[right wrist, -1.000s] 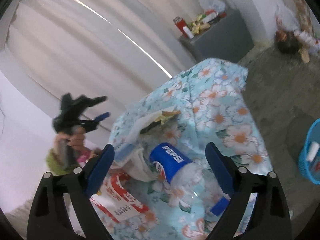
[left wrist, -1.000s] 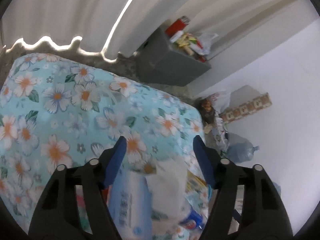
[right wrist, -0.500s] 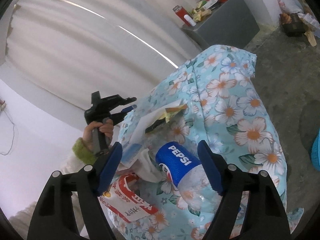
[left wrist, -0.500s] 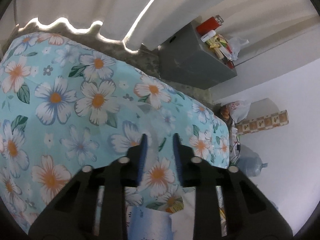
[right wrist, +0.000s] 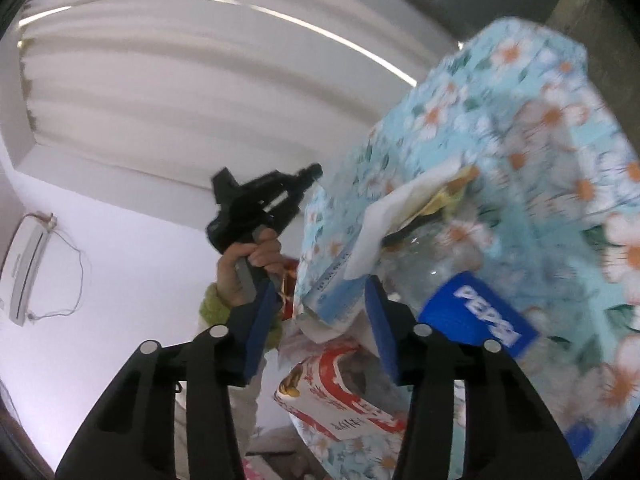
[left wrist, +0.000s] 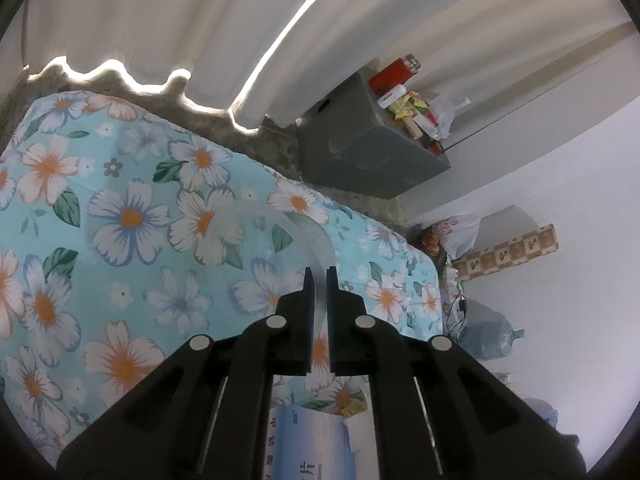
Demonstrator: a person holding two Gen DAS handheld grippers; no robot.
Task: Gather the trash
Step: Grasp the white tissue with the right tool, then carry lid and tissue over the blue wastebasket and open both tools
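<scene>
Pinching thin clear plastic cup [left wrist: 280, 248] rim

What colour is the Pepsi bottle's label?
Blue with white lettering on the label; right wrist view shows it best.

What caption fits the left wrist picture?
Left gripper pinches a clear plastic piece lying on the flowery cloth.

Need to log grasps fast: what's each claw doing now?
Left claw: closed on a clear plastic strip.
Right claw: open, holding nothing.
</scene>
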